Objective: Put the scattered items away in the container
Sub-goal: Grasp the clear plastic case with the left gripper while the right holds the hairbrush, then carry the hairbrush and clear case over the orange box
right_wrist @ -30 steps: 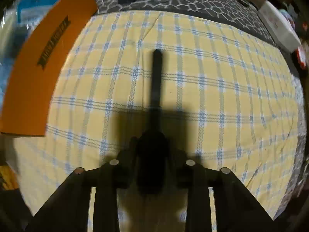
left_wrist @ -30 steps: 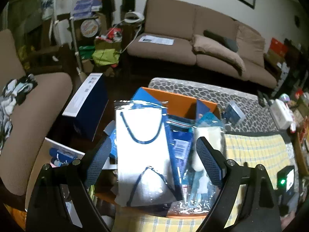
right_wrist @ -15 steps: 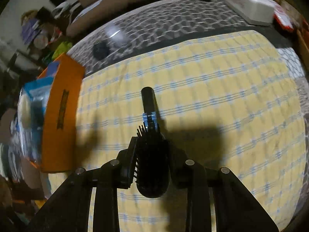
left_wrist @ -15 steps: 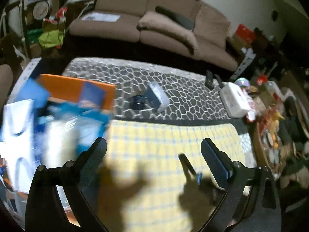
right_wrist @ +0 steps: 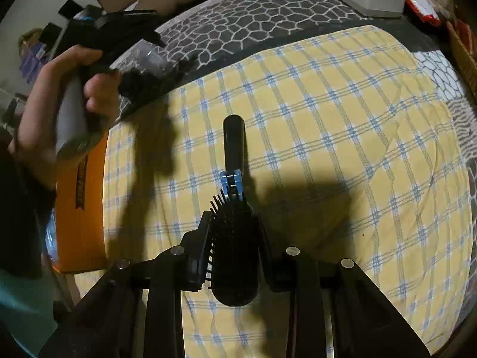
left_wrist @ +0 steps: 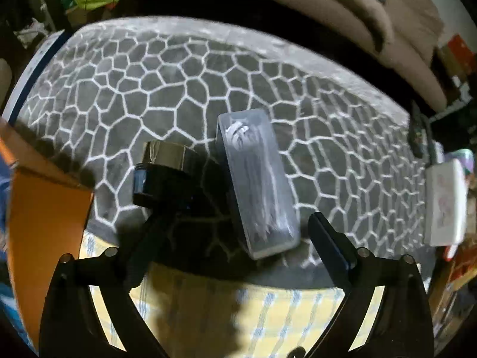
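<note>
My left gripper point(left_wrist: 232, 223) points steeply down at the grey cobble-pattern mat point(left_wrist: 149, 89), and its jaws are closing. Between the fingers lies the near end of a clear plastic box of white sticks point(left_wrist: 256, 179); the pads do not touch it. A black jar with a shiny lid point(left_wrist: 167, 170) stands right at the left fingertip. My right gripper point(right_wrist: 235, 238) is shut on the head of a black hairbrush point(right_wrist: 235, 253), whose handle points forward above the yellow checked cloth point(right_wrist: 342, 149). The orange container point(right_wrist: 80, 203) stands at the cloth's left edge.
A white tissue box point(left_wrist: 444, 203) and a dark remote point(left_wrist: 417, 134) lie at the mat's right end. A brown sofa point(left_wrist: 372, 15) runs behind the table. The hand holding the left gripper point(right_wrist: 65, 95) hovers above the orange container's far corner point(left_wrist: 44, 223).
The left gripper swung away from the packed orange container, across the cloth and down over the clear box and jar. The right gripper kept its hold on the brush and rolled a little.
</note>
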Motion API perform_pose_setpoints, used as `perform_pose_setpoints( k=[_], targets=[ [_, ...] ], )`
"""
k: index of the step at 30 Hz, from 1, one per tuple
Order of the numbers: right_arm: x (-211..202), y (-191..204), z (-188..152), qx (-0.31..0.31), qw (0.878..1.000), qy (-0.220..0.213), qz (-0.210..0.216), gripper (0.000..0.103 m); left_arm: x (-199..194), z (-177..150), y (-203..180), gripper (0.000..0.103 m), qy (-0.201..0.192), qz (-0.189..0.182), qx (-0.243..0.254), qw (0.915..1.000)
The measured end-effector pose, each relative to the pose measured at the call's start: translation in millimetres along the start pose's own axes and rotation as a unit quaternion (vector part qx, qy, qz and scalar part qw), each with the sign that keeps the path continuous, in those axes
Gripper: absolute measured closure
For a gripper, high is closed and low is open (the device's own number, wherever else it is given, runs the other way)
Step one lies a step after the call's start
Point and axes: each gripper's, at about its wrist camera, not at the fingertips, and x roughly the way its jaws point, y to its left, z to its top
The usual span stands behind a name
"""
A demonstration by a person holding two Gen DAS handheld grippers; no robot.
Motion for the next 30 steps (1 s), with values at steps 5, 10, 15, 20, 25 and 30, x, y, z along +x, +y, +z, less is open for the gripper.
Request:
perform_pose_setpoints(
  k=[5, 10, 15, 20, 25, 30],
  targets=[
    [-6, -1, 2, 0.000, 1.000, -0.008, -0.003, 0.074, 18, -1, 9, 0.043, 0.018, 0.014, -0.011, 0.9997],
    [-5, -1, 4, -0.001, 1.000, -0.005, -0.005, 0.074, 6, -24, 3, 0.074, 0.011, 0.024, 0.035, 0.9991],
    [-7, -5, 5, 0.005, 1.000, -0.013, -0.004, 0.074, -19, -62, -1, 0.074, 0.010, 0.017, 0.091, 0.9956],
    [-9, -10, 4, 0.016, 1.000, -0.017, -0.006, 0.074, -78, -114, -4, 0.074, -0.038, -0.011, 0.179, 0.9830],
    [-13, -4, -2, 0.015, 1.000, -0.025, -0.002, 0.074, -134, -174, 35, 0.074, -0.050, -0.055, 0.233, 0.9697],
    [-11, 7, -15, 0.005, 1.000, -0.023, -0.005, 0.074, -160, -215, 79, 0.074, -0.049, -0.079, 0.212, 0.9728]
  ],
)
